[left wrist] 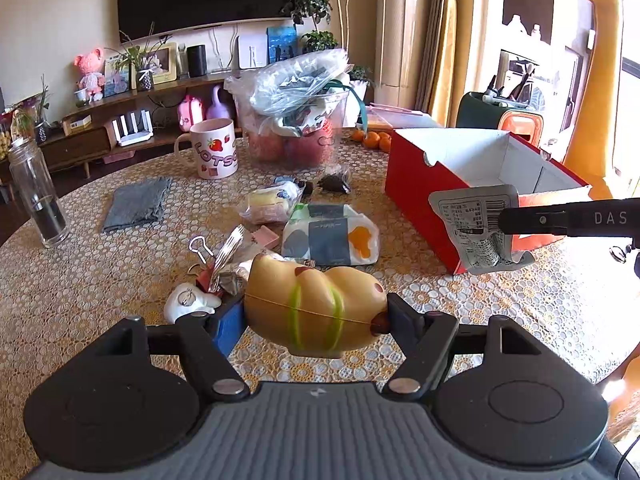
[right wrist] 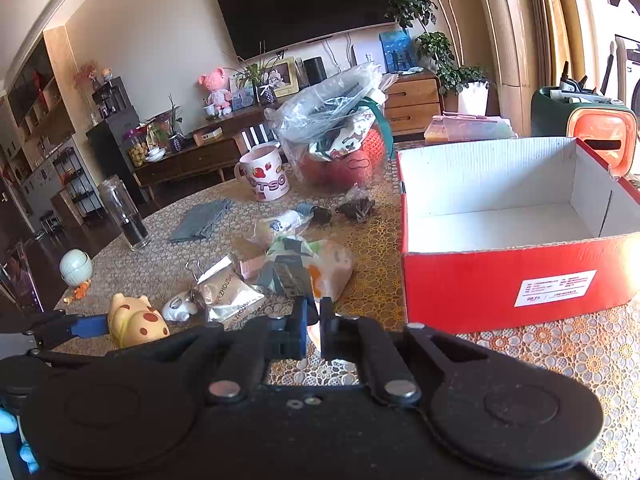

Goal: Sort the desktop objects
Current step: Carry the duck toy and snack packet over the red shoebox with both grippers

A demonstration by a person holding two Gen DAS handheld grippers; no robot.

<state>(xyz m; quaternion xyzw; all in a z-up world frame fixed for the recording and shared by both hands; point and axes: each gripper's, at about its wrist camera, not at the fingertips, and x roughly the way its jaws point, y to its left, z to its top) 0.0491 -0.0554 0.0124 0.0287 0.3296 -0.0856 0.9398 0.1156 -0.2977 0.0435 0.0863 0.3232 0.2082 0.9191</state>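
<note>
My left gripper [left wrist: 316,312] is shut on a yellow squishy giraffe toy [left wrist: 316,306] with green stripes, held just above the table; it also shows in the right wrist view [right wrist: 136,320]. My right gripper [right wrist: 314,322] is shut on a grey printed sachet [left wrist: 476,228], held in front of the open red cardboard box [left wrist: 492,168], whose white inside [right wrist: 508,208] holds nothing. Loose items lie mid-table: a wet-wipes pack [left wrist: 330,234], a wrapped snack [left wrist: 270,200], a binder clip [left wrist: 199,247] and a small white figure [left wrist: 188,302].
A strawberry mug [left wrist: 214,148], a clear bucket of bags and fruit [left wrist: 294,120], a grey cloth [left wrist: 138,204], a glass bottle [left wrist: 36,192] and oranges [left wrist: 374,139] stand on the lace-covered table [left wrist: 100,280]. A green-orange bin [right wrist: 588,120] sits behind the box.
</note>
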